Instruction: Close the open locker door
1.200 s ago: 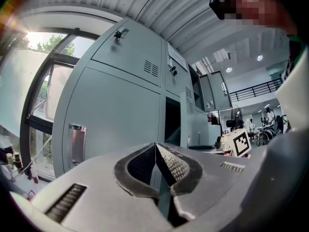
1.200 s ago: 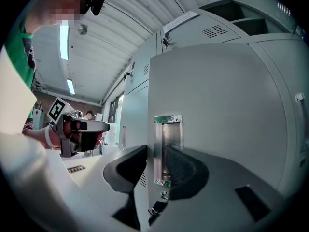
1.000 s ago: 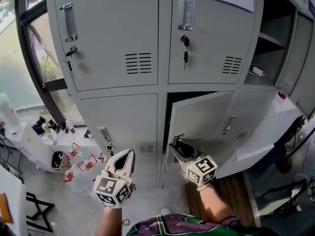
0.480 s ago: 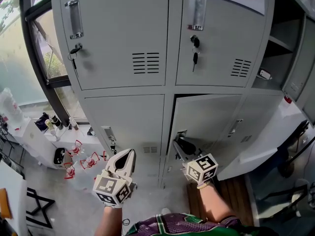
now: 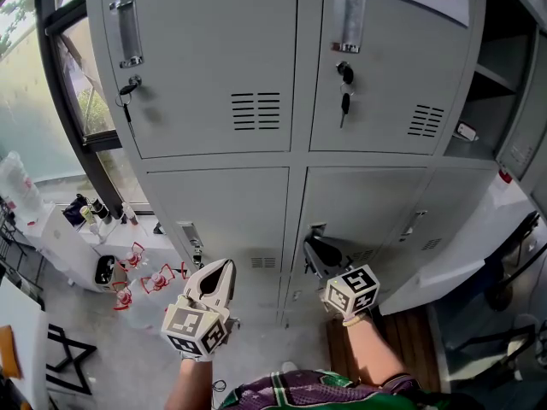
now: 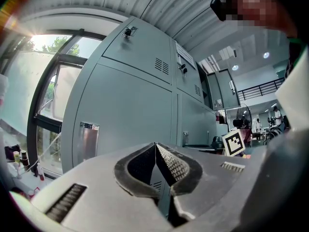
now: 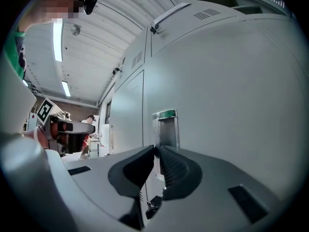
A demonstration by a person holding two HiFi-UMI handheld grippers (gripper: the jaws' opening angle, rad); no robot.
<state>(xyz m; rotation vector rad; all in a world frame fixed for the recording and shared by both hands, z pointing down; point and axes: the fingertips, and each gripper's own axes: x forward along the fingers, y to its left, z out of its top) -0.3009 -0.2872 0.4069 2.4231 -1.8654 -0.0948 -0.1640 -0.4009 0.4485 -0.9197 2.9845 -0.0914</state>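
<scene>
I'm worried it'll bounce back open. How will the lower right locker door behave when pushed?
The lower right locker door looks like thin sheet metal, so probably light and easy to swing. It sits about flush with the cabinet frame, so a gentle push likely suffices. A thin panel might flex or rebound if no latch catches.

The head view looks steeply down onto the locker bank (image 5: 214,75), with the left gripper (image 5: 224,267) and right gripper (image 5: 312,246) low in frame. Each gripper view looks level along its own jaws, close to the locker front, which all three views share. A handle recess (image 7: 165,129) sits just beyond the right jaws. To the right of the left jaws is what seems to be the other gripper's marker cube (image 6: 234,142).
</scene>
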